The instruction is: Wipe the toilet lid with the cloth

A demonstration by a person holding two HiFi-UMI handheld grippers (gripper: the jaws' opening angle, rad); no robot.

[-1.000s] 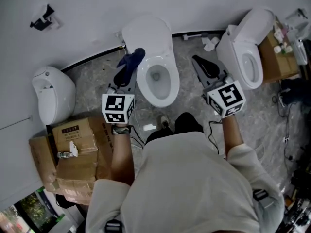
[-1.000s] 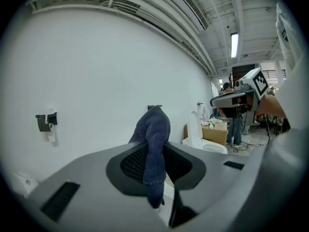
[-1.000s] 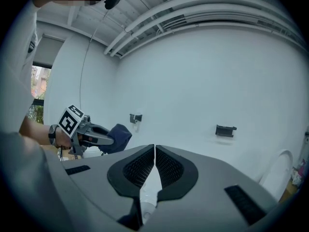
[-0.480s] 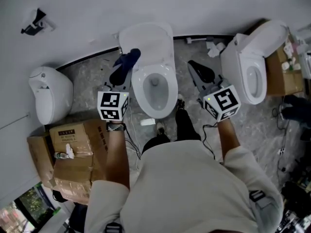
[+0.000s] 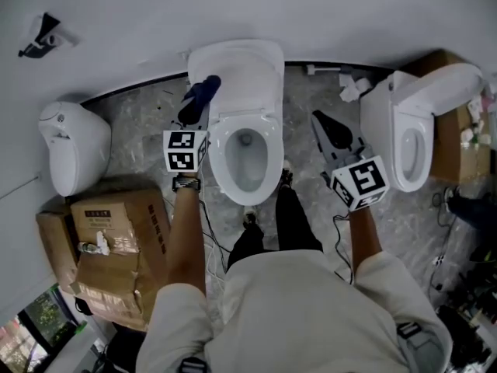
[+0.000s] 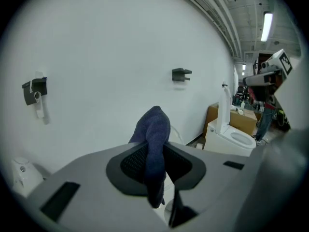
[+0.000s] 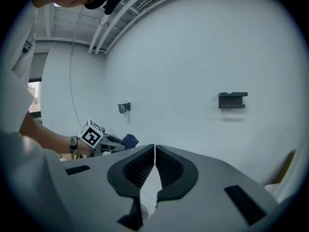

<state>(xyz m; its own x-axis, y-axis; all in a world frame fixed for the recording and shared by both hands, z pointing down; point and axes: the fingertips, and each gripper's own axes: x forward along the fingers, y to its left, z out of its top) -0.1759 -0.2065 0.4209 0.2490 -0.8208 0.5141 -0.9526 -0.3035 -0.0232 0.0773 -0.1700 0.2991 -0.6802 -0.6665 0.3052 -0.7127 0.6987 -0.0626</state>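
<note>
A grey stone floor (image 5: 147,123) meets a white wall, where the toilet lid (image 5: 237,64) stands raised. The left tongs (image 6: 155,164) pinch the blue cloth (image 6: 155,129) near the lid's left edge, while the right tongs (image 7: 154,164) are closed and empty. This looks like the approach; next, the cloth needs pressing flat against the lid.

Bright, even light; gripper views fisheye, dark-cornered, foreground blurred.

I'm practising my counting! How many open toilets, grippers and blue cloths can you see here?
Open toilets: 2 (middle toilet, right toilet)
Grippers: 2 (left gripper, right gripper)
Blue cloths: 1 (cloth, pinched in the left gripper)
Total: 5
</note>
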